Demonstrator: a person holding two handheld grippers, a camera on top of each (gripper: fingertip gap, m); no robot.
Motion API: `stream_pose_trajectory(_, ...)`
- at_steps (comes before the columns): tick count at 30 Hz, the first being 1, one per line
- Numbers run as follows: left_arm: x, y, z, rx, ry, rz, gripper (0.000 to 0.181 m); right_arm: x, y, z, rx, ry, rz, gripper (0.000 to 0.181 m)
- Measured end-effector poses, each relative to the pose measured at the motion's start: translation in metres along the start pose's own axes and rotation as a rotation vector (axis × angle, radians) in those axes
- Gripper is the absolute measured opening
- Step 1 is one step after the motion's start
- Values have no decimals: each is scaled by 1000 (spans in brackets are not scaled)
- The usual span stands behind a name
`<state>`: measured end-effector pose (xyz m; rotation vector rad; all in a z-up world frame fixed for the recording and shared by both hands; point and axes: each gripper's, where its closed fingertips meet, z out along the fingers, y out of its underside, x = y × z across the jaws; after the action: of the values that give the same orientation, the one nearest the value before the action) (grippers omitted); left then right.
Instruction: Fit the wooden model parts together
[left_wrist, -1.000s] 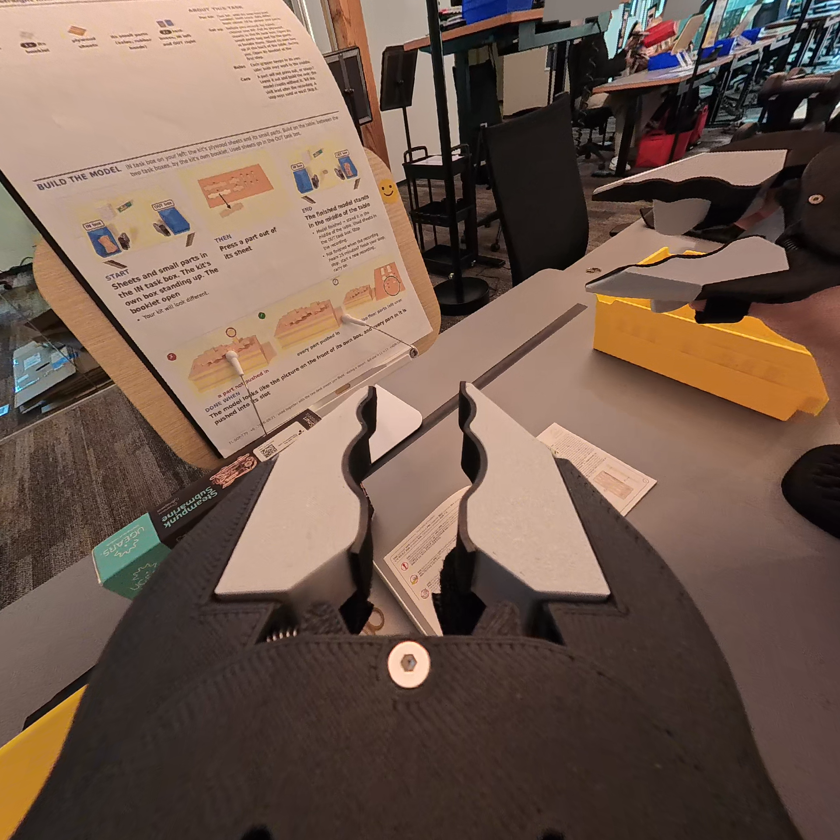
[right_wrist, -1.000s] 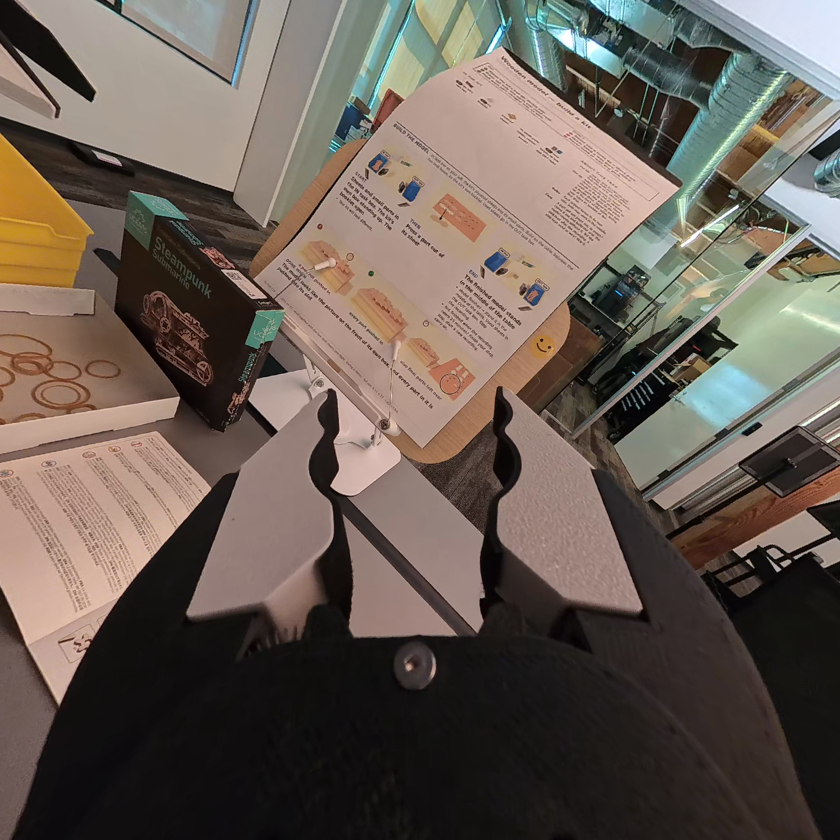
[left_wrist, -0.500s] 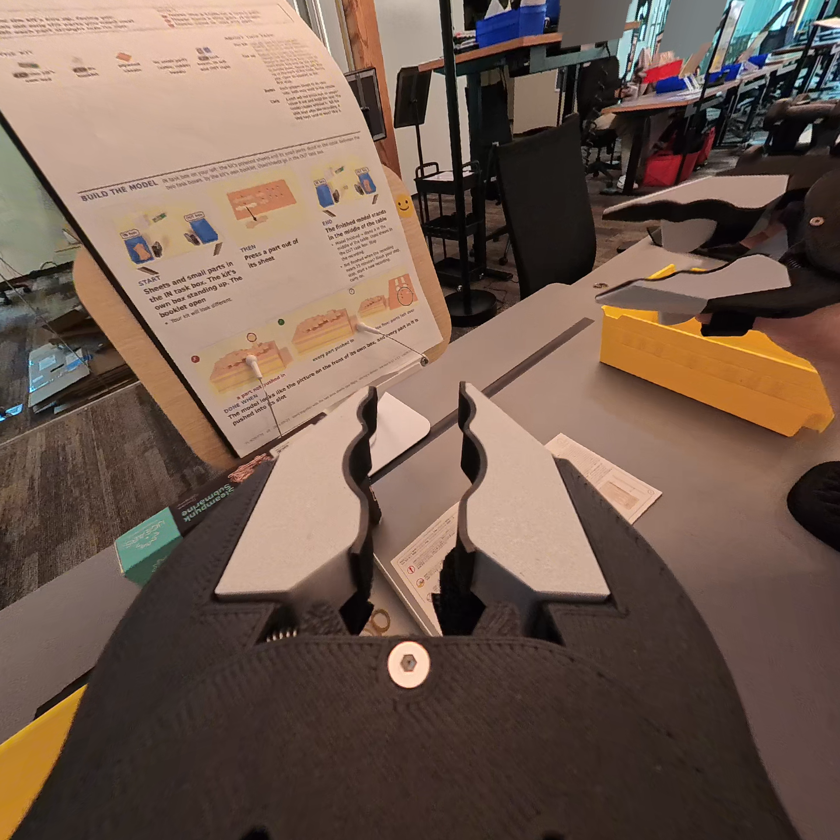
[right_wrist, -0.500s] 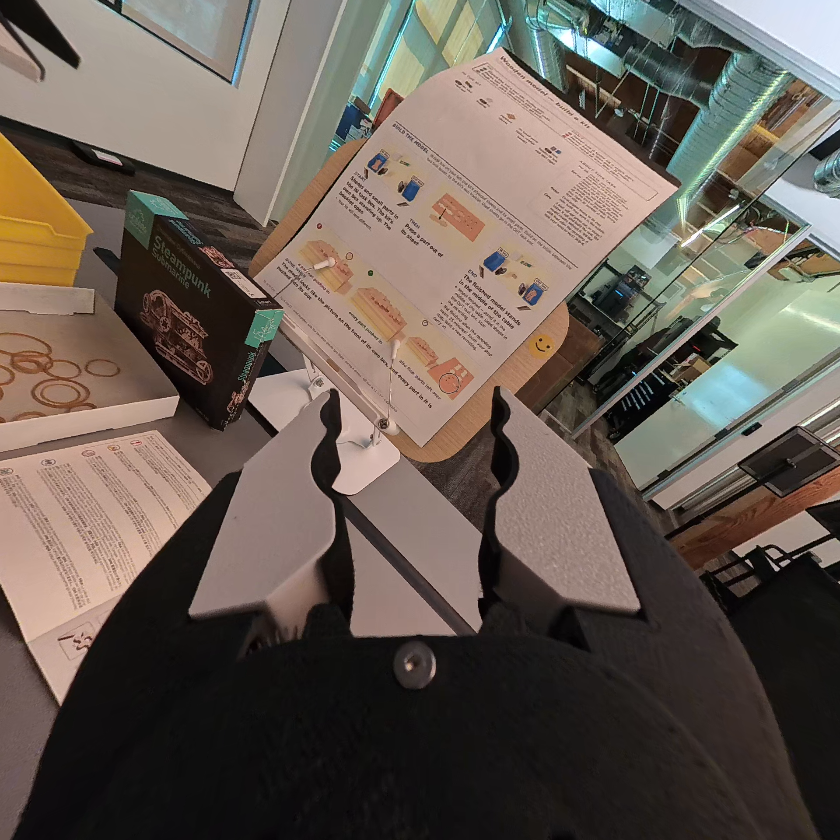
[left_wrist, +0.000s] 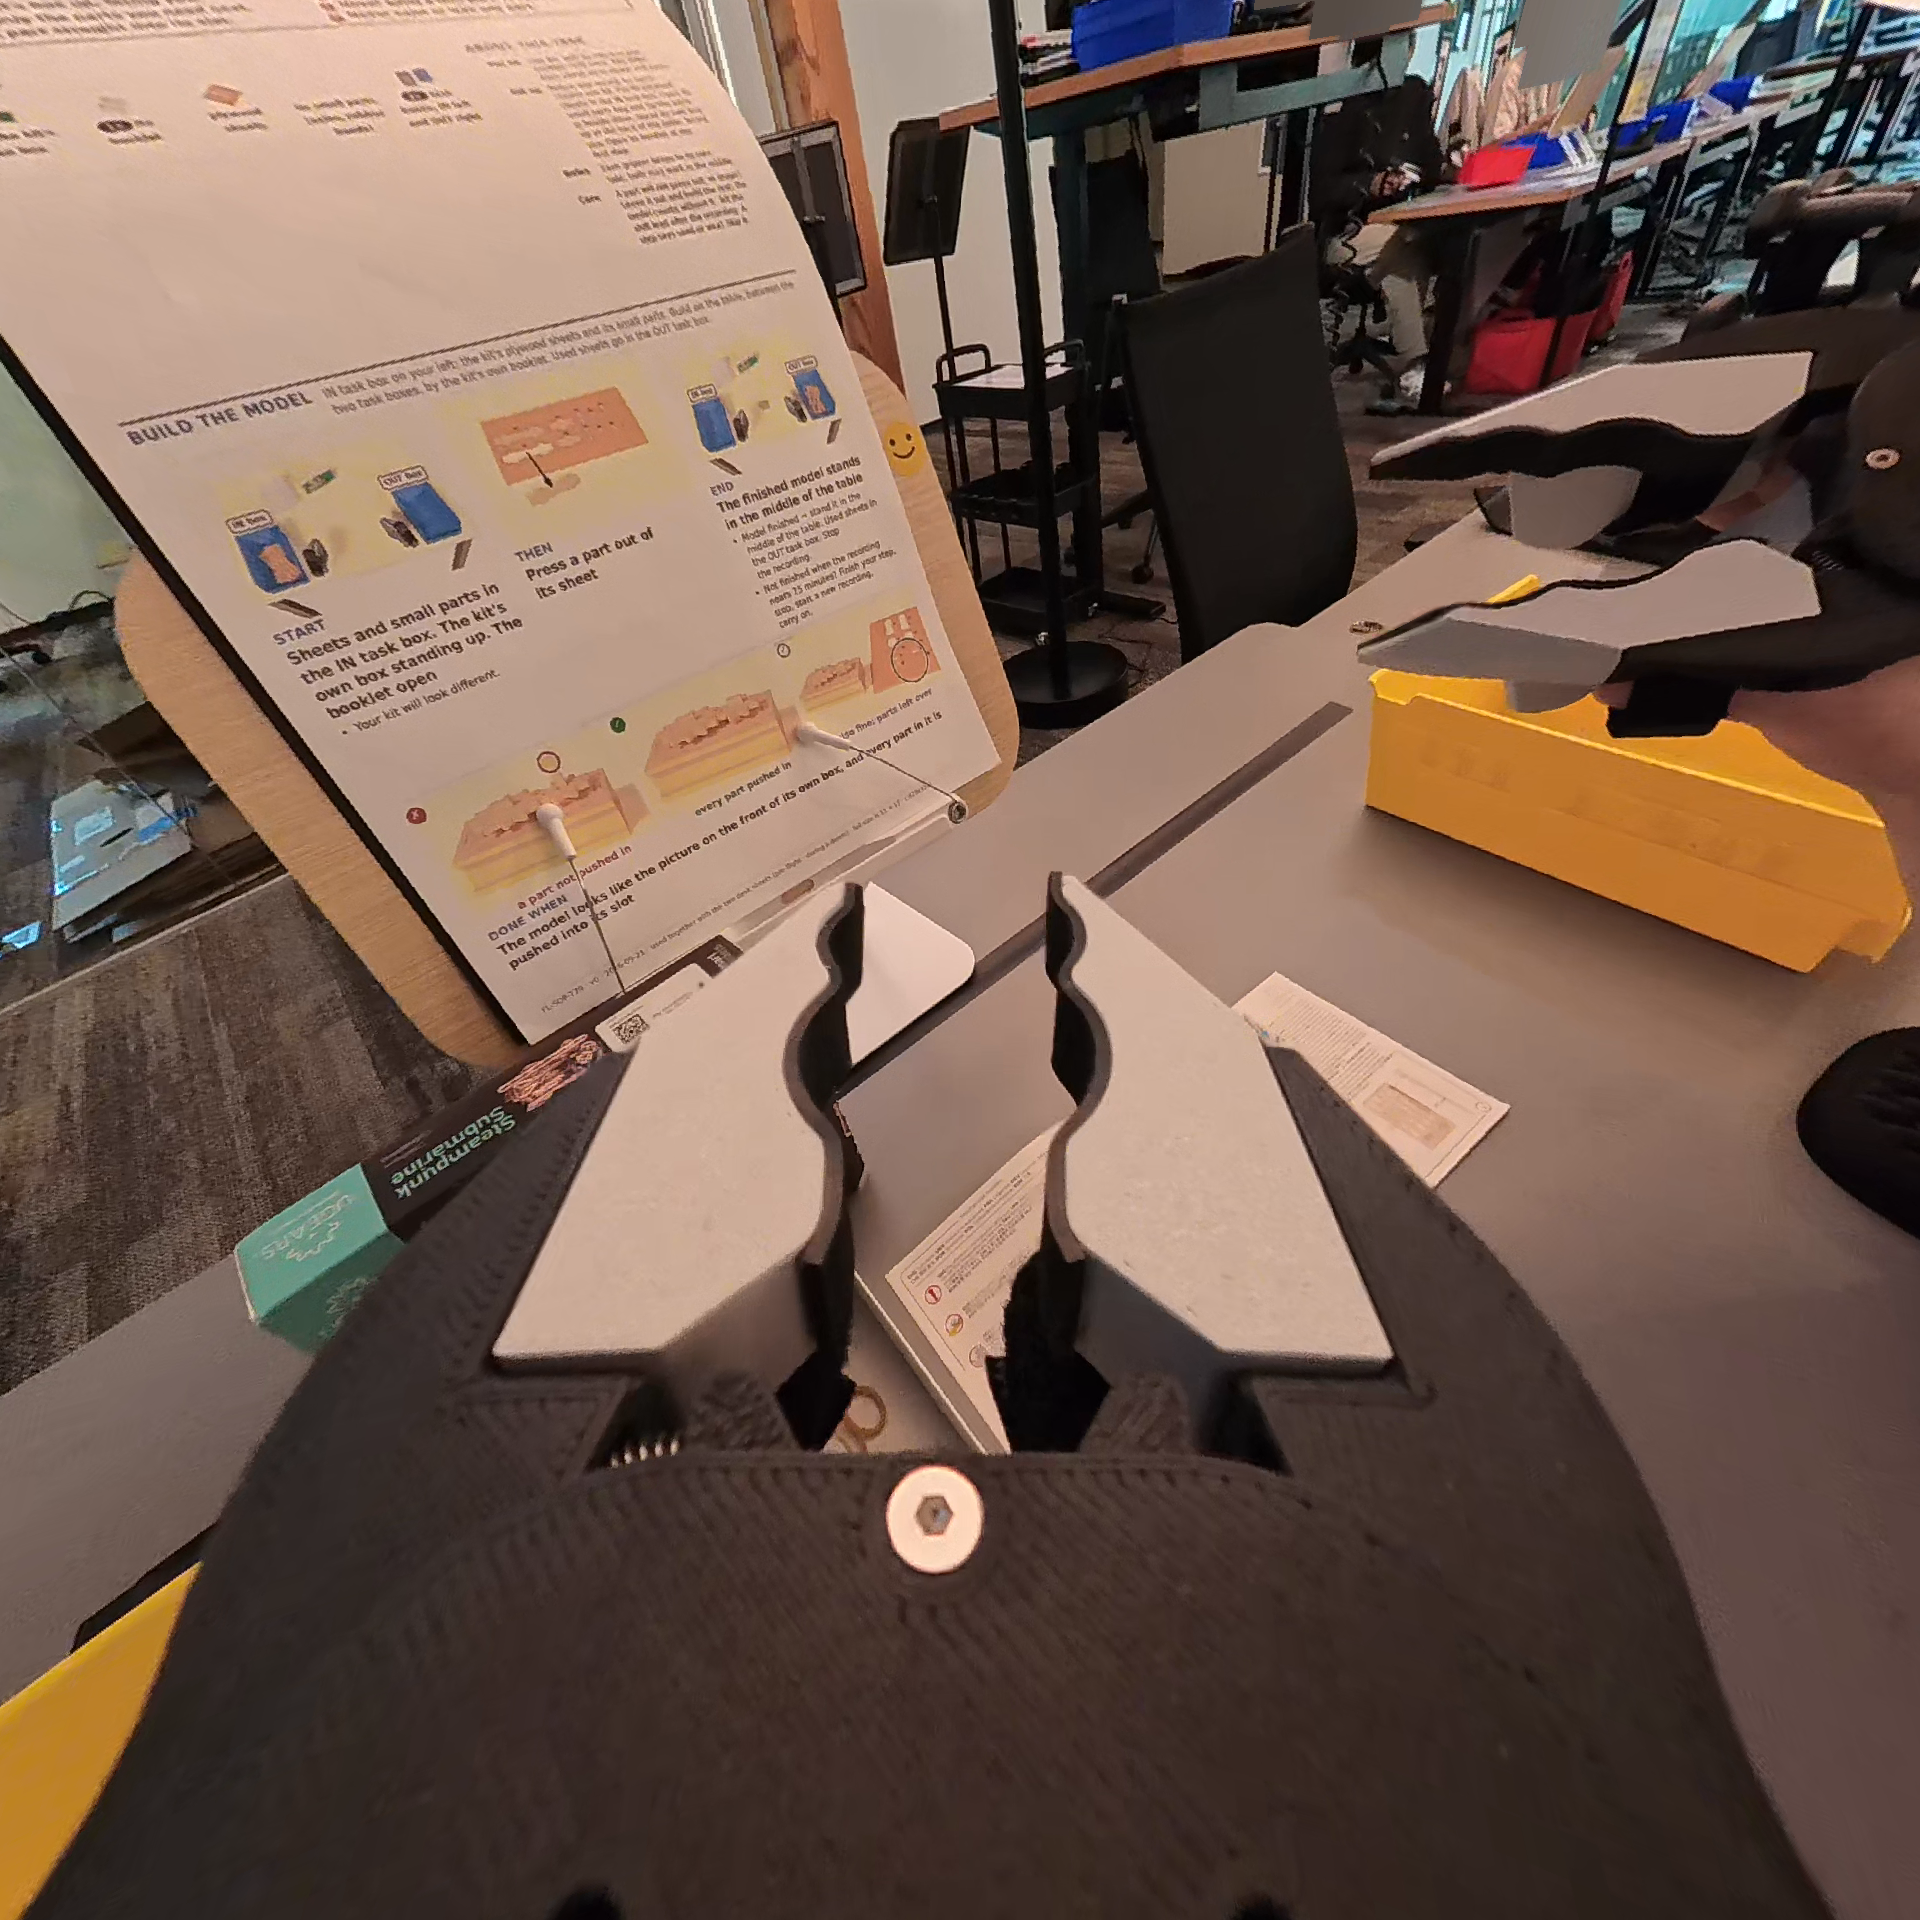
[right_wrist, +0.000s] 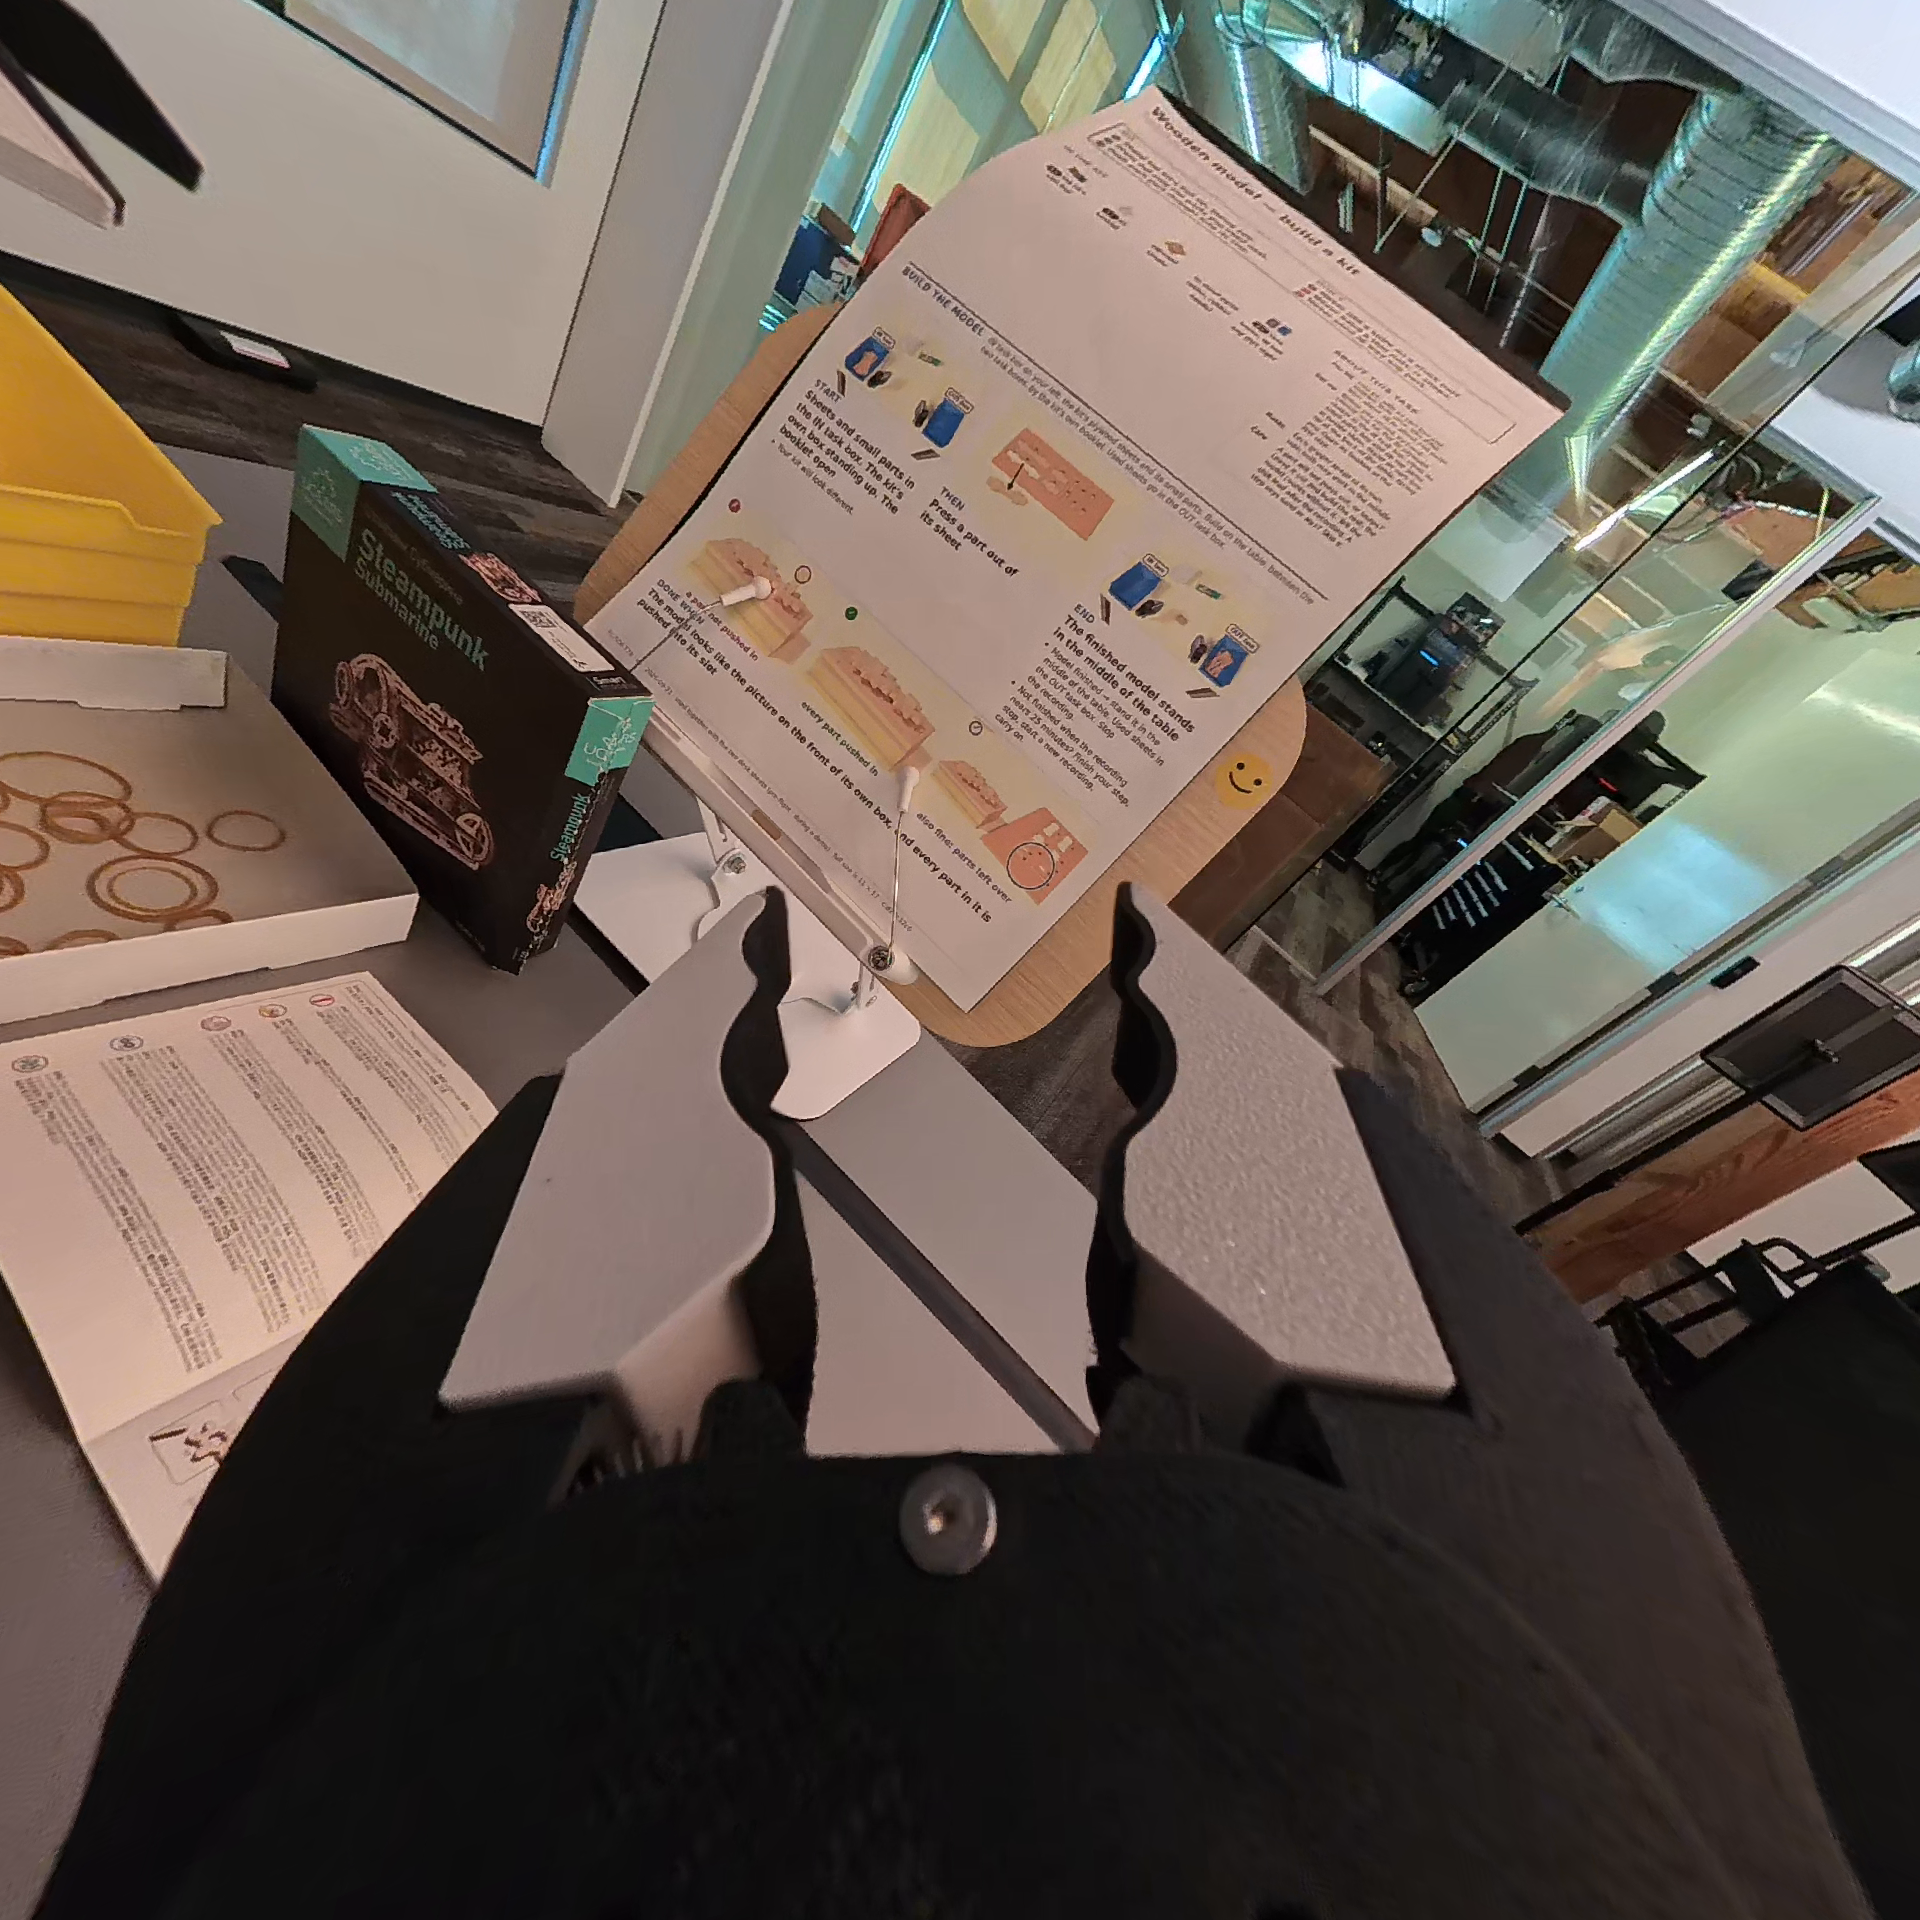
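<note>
My left gripper (left_wrist: 951, 904) is open and empty, held above the grey table (left_wrist: 1558, 1195) and facing the instruction sheet (left_wrist: 468, 468). My right gripper (right_wrist: 945, 914) is open and empty too; in the left wrist view it (left_wrist: 1371, 561) hovers over a yellow bin (left_wrist: 1621, 821). The dark kit box (right_wrist: 436, 707) with teal ends stands upright left of the sheet's stand; it also shows in the left wrist view (left_wrist: 343, 1236). A white tray (right_wrist: 260, 940) holds several thin tan rings (right_wrist: 156, 883). An open booklet (right_wrist: 208, 1143) lies in front of it. No wooden parts show.
The instruction sheet (right_wrist: 1091, 520) stands on a white foot (right_wrist: 842, 1049) at the table's far edge. A second yellow bin (right_wrist: 73, 520) sits at the left. The booklet's page (left_wrist: 1371, 1081) lies right of my left gripper. Chairs and desks stand beyond the table.
My left gripper has turned a little, so the instruction sheet has shifted right in its view. The right gripper has barely moved. Both stay open.
</note>
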<state>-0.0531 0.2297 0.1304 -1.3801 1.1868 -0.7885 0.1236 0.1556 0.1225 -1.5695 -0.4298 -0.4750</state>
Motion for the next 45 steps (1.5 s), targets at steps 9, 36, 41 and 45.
stream_pose_trajectory(9,20,43,13,-233,92,80,31,-65,51,1,-298,-396,31,54)
stream_pose_trajectory(36,44,99,21,-514,207,213,0,-99,108,-18,-623,-598,-24,0)
stream_pose_trajectory(41,46,97,21,-509,209,214,0,-97,104,-17,-601,-593,-14,0)
stream_pose_trajectory(45,46,93,21,-485,205,210,0,-97,105,-16,-603,-585,-16,4)
